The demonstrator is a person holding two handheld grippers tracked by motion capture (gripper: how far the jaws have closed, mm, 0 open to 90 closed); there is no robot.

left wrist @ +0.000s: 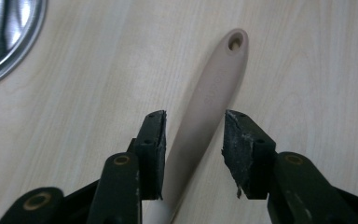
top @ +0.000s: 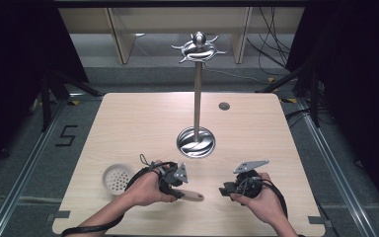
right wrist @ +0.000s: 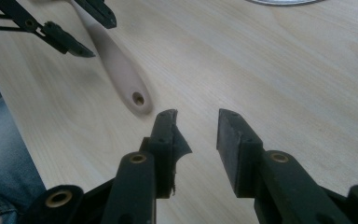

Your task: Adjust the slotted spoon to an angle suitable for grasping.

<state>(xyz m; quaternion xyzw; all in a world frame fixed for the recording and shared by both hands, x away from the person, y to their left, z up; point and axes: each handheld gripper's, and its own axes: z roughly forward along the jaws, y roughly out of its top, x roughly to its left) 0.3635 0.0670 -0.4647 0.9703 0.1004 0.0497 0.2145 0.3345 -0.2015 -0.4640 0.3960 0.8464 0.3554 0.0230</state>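
Left gripper view: my left gripper (left wrist: 193, 140) stands open astride the handle (left wrist: 205, 105), pads clear of it. My right gripper (right wrist: 196, 135) is open and empty near the tabletop's (top: 256, 128) near edge.

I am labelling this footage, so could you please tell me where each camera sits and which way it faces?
High view: above the person's side, facing forward and down on the table; forearms and both grippers show.
Left gripper view: along open jaws astride the beige handle.
Right gripper view: along its own empty jaws.
Both gripper views share the handle.
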